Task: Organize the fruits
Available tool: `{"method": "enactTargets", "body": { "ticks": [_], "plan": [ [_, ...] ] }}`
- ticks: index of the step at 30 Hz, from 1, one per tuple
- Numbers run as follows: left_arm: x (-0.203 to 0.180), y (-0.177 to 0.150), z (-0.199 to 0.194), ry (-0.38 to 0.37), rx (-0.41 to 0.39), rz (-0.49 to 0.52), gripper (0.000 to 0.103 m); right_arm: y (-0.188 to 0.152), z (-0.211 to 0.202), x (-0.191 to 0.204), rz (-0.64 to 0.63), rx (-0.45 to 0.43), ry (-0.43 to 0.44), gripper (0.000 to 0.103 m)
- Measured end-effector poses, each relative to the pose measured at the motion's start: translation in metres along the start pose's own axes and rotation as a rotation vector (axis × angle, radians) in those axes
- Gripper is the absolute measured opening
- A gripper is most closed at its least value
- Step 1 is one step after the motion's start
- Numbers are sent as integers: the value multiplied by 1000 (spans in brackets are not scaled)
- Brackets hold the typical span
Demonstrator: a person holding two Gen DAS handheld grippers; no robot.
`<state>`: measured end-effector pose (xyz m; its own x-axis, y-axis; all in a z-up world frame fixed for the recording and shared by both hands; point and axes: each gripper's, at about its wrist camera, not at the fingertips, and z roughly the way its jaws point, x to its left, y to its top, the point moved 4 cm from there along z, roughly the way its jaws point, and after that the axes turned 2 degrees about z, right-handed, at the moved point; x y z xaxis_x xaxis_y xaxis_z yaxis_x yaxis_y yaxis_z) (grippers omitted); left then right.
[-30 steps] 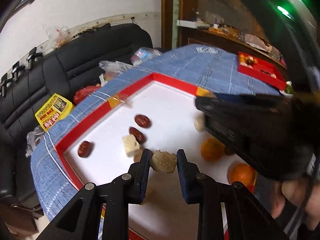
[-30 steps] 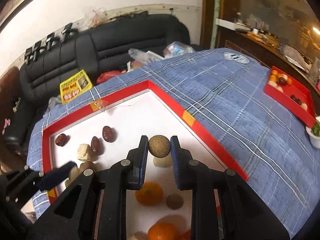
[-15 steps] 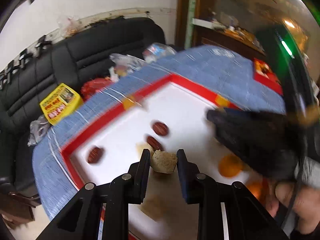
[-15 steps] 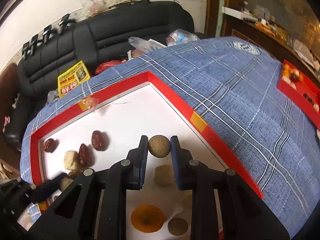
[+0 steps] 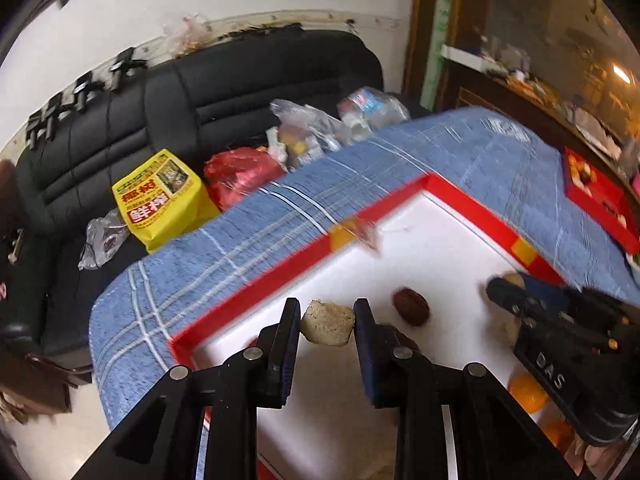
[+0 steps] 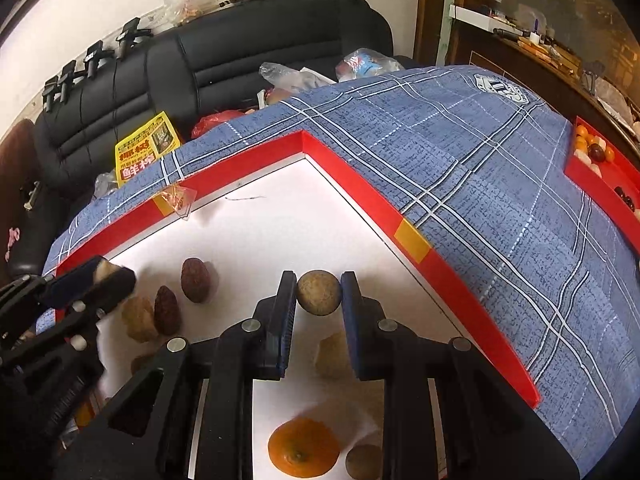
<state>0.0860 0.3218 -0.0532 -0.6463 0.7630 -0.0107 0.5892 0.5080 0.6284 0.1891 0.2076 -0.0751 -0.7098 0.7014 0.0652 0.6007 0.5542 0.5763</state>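
Now left gripper [image 5: 327, 322] fingers pinch tan chunk [image 5: 328, 323]; right gripper [image 6: 319, 293] fingers (narrow gap) clamp round brown fruit [image 6: 319, 293].

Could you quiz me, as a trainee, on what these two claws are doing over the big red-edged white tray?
1. True or false: the left claw holds a round orange tangerine.
2. What is clamped in the right claw? A) a dark red wrinkled date B) a round tan-brown ball-shaped fruit C) nothing
3. Fill in: the small red tray of sorted fruit sits on the blue checked ____.

Key
1. False: it grips a pale tan, rough-cut chunk; a round orange tangerine lies on the large red-edged white tray.
2. B, the round tan-brown fruit.
3. Tablecloth.
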Motion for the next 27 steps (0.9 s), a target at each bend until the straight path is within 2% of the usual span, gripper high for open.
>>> {"method": "enactTargets", "body": {
  "ticks": [2,5,11,18,24,26,27],
  "plan": [
    [8,1,0,-7,5,-26,26,0,0,0,0,-1,1,22],
    [-1,-3,2,-20,12,38,26,-3,1,1,-4,3,4,22],
    [-1,-13,23,15,76,42,26,-7,7,5,-19,23,4,22],
    [-9,-19,23,-11,80,53,26,-8,10,7,-26,28,2,22],
    [-4,-17,19,12,79,39,26,-9,8,5,-14,20,-10,22],
    [-6,-18,21,11,106,51,29,-9,9,4,-6,27,-18,22],
    [-6,-18,21,16,113,56,39,-9,9,3,3,33,-25,24]
  ]
}}
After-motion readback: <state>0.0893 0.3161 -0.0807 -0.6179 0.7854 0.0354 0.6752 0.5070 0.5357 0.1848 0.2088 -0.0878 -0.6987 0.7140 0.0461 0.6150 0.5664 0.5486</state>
